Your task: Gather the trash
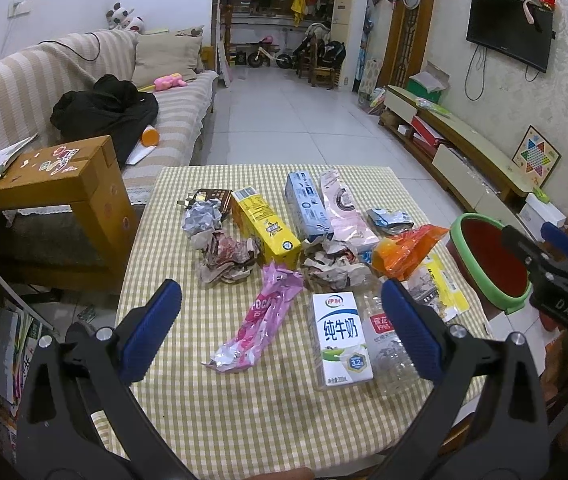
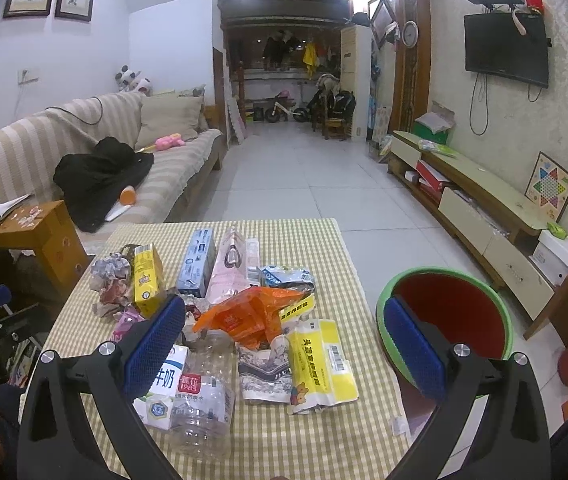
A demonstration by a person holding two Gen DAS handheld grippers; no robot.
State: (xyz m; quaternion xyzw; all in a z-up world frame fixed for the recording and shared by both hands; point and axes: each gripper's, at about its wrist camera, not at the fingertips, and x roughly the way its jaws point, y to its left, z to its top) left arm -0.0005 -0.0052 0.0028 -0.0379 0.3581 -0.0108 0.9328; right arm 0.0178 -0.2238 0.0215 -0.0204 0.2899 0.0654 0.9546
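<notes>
Left wrist view: the left tool [image 1: 279, 320] hangs wide open and empty above a checked table [image 1: 243, 420] strewn with trash: a milk carton [image 1: 340, 338], a clear bottle [image 1: 394, 354], a pink wrapper [image 1: 261, 314]. Right wrist view: the right tool [image 2: 284, 340] is also spread open, empty. A green-rimmed bin [image 2: 444, 312] stands just beside the table's right edge. Likely risk: the smooth bottle slipping or rolling away from the pads.

Mixed trash [image 1: 284, 252] littering checkered table [image 1: 243, 412]
</notes>
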